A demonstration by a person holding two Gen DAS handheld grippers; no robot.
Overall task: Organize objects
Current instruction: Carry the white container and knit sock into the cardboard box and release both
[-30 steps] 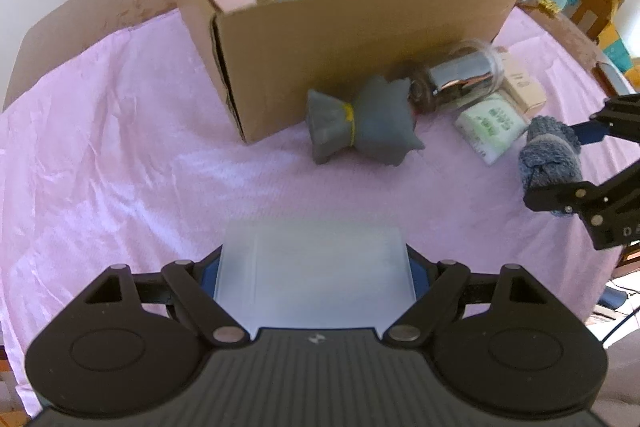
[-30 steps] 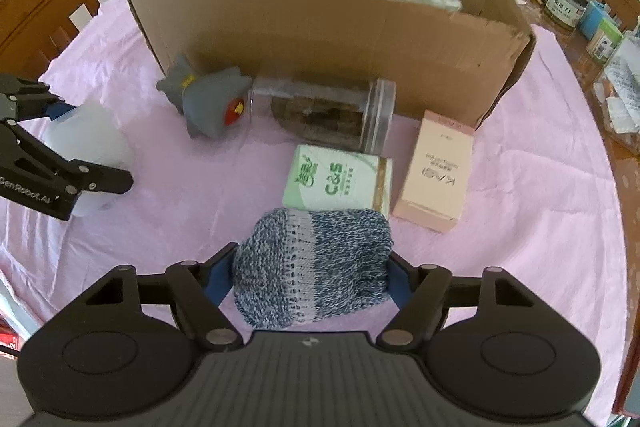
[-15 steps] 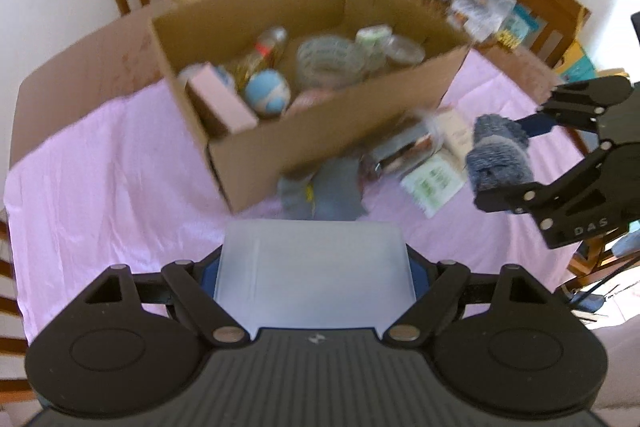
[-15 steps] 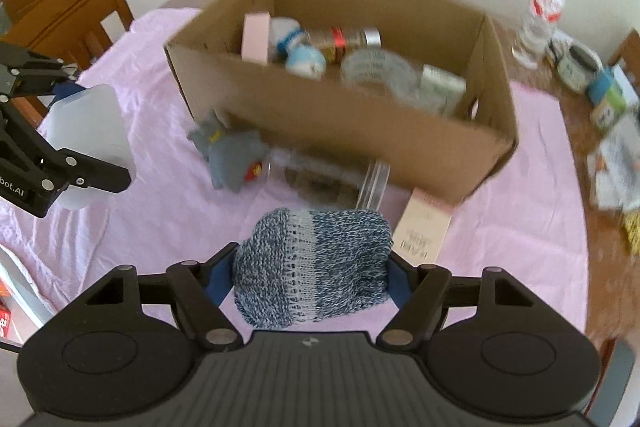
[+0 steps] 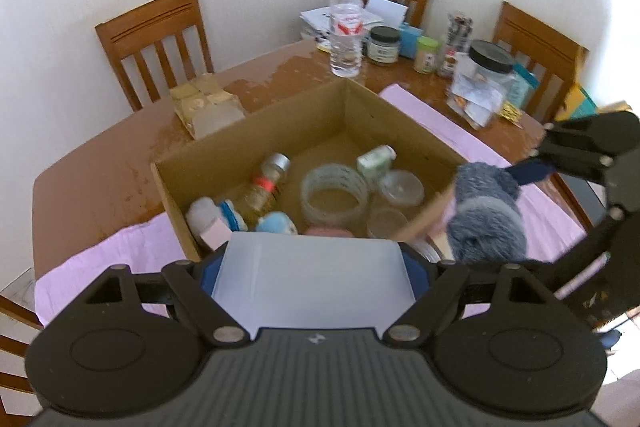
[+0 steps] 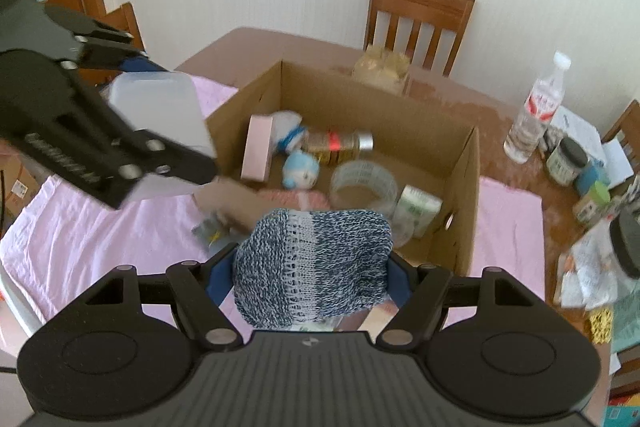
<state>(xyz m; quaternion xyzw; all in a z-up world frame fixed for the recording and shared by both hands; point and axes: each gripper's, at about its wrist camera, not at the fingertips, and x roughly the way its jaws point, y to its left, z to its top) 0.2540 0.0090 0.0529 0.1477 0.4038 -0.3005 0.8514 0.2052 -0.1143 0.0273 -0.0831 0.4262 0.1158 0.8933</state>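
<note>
My left gripper (image 5: 314, 269) is shut on a translucent white plastic box (image 5: 312, 283) and holds it high above the near wall of an open cardboard box (image 5: 340, 115). My right gripper (image 6: 310, 269) is shut on a blue-grey knitted sock roll (image 6: 312, 263), also raised over the near edge of the cardboard box (image 6: 464, 211). The sock roll shows in the left wrist view (image 5: 486, 215), the plastic box in the right wrist view (image 6: 160, 107). Inside the cardboard box lie a spice bottle (image 5: 266, 187), a tape roll (image 5: 334, 197), plush toys and small cartons.
The box stands on a pink cloth (image 6: 92, 223) over a brown table (image 5: 96, 179). A water bottle (image 5: 346, 27), jars (image 5: 384, 43) and papers crowd the table's far right. Wooden chairs (image 5: 156, 39) stand around it.
Both grippers have risen with their loads and moved forward from the table's front to above the cardboard box. The view now looks down into the box.
</note>
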